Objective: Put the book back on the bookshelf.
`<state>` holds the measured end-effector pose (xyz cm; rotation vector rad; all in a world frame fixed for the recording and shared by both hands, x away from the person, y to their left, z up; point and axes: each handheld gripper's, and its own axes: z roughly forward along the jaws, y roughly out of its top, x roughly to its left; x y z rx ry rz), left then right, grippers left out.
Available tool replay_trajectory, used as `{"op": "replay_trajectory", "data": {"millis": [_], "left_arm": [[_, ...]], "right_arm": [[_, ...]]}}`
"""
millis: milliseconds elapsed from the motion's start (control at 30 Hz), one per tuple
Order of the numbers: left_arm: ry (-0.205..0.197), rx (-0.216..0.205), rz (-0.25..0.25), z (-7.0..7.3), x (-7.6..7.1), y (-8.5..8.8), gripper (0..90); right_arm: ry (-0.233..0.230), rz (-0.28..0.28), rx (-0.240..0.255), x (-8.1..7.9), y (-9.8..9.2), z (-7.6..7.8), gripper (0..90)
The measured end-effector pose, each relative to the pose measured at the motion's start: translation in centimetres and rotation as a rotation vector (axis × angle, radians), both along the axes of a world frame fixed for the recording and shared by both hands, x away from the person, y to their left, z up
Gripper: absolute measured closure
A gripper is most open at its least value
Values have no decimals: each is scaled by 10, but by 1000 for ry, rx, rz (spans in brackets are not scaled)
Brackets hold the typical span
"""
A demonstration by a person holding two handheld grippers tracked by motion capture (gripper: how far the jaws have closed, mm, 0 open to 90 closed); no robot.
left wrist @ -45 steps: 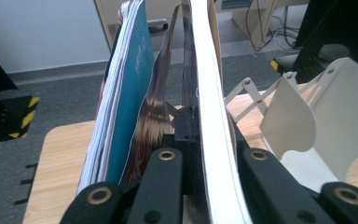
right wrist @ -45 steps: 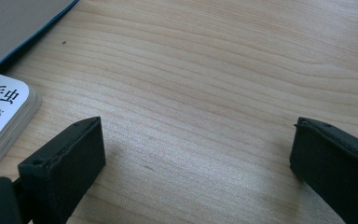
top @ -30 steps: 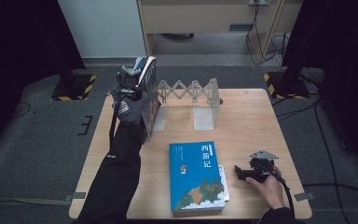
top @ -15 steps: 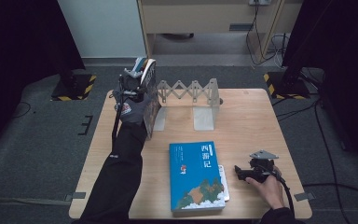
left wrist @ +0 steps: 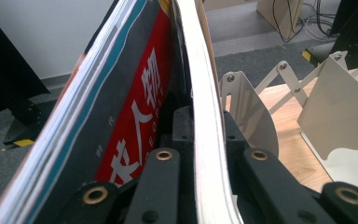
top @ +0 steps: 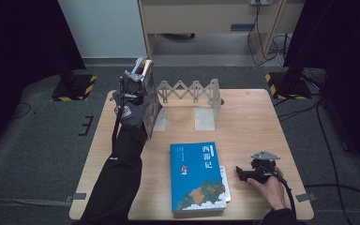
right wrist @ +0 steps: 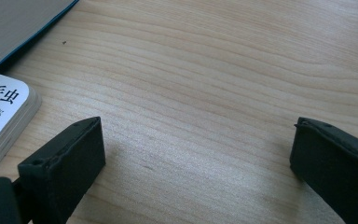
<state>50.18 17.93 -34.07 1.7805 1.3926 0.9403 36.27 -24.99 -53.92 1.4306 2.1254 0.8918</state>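
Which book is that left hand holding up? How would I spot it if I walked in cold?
Start at the wooden table and find the white folding bookstand along its far edge. At the stand's left end, the left gripper clamps a dark book upright. Unlike the blue book lying flat, its cover bears a red band with white characters.

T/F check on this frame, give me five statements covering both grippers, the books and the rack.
1. The left gripper is clamped on a book. True.
2. The right gripper holds the blue book. False: its jaws are open over bare table.
3. The blue book stands in the metal rack. False: it lies flat.
4. The held book is at the rack's left end. True.
5. The rack holds three books. False: none stand between its plates.
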Motion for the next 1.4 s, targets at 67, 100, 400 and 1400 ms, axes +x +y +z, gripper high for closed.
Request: {"op": "replay_trajectory", "data": {"millis": [67,100,400,1400], "left_arm": [[-1,-4,-1,0,-1,2,803],[1,-5,-1,0,-1,3,802],[-19,12,-7,-1,-4,5,756],[-176,-116,-138,41,-64,15,587]], "right_arm": [[0,0,0,0,0,0,35],[0,0,0,0,0,0,34],[0,0,0,0,0,0,34],[0,0,0,0,0,0,34]]}}
